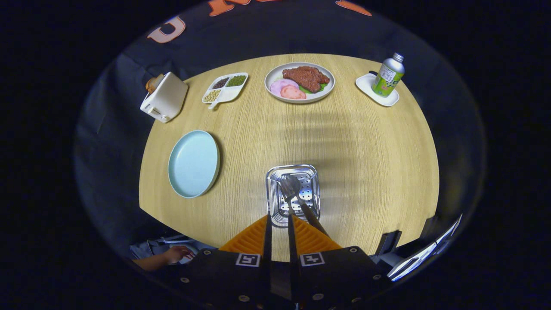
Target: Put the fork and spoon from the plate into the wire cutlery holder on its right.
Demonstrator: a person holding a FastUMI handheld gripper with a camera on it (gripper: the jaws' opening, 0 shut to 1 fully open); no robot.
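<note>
already the blue plate (pixel 193 163) lay bare on the tabletop (pixel 353 142), and the wire holder (pixel 293 194) to its right held the fork (pixel 286 189) and spoon (pixel 297 186), heads up, handles leaning toward the tongs (pixel 280 224). those stood nearly pressed together just short of the holder (whether they pinched a handle, i could not tell), likely to let the cutlery drop in upright.

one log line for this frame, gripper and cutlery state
gripper: fingers nearly closed, over holder's near rim | fork and spoon: in wire cutlery holder | blue plate: bare, left of holder
</note>
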